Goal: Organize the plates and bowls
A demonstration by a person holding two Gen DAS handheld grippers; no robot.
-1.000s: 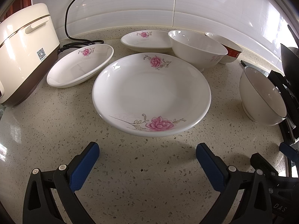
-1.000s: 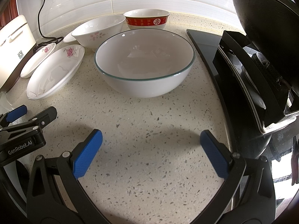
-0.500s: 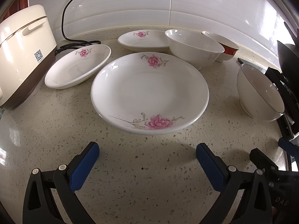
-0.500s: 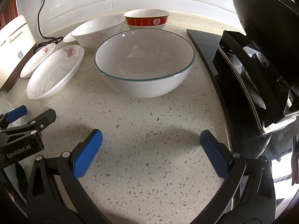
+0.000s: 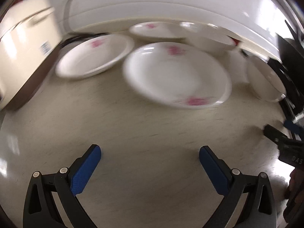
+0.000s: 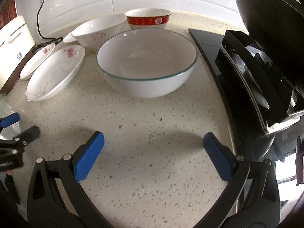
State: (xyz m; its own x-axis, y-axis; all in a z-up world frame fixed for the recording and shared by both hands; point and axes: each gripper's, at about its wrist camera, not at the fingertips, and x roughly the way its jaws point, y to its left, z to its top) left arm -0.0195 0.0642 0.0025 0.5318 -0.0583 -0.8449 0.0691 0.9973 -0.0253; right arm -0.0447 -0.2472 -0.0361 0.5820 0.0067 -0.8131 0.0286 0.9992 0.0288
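The left wrist view is blurred by motion. My left gripper (image 5: pixel 150 155) is open and empty over the counter, short of a large flowered plate (image 5: pixel 176 76). A smaller flowered plate (image 5: pixel 95 55) lies to its left and another (image 5: pixel 153 29) behind. My right gripper (image 6: pixel 153 148) is open and empty, in front of a green-rimmed white bowl (image 6: pixel 147 62). Behind it stand a flowered white bowl (image 6: pixel 98 31) and a red-banded bowl (image 6: pixel 148 20). The large plate (image 6: pixel 55 72) and a small plate (image 6: pixel 37 60) show at the left.
A cream rice cooker (image 5: pixel 22 57) stands at the left with its black cord (image 6: pixel 40 15) up the tiled wall. A black stove and wok (image 6: pixel 266 57) fill the right side. The left gripper's fingertips (image 6: pixel 9 119) show at the right wrist view's left edge.
My left gripper has swung left and pulled back a little, so the plates now sit farther and to the right in its blurred view. The right gripper has not moved.
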